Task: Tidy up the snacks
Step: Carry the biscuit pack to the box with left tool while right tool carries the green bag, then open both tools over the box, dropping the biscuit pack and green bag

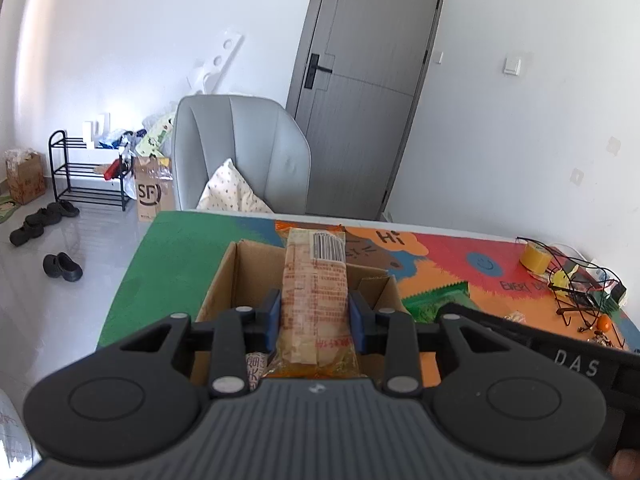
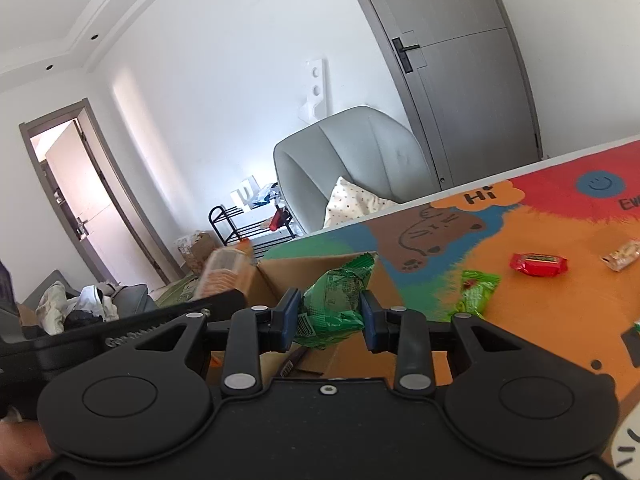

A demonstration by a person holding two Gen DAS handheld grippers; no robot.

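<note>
A: Left wrist view?
B: Left hand-held gripper clamps an orange snack packet, above the open cardboard box on the counter.

A: Right wrist view?
B: Right hand-held gripper pinches a green snack packet over the box edge.

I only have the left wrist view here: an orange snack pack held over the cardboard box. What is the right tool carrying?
Observer: The right tool is shut on a green snack pack, held over the cardboard box.
Operator: Are there snacks left on the mat that I can't see?
Observer: Yes, a red packet lies flat on the orange part of the mat, right of the box.
Operator: Anything else near it?
Observer: A pale wrapped snack lies further right, near the frame edge, apart from the red one.
Operator: And what is behind the room, left side?
Observer: An open doorway shows in the left wall.
</note>
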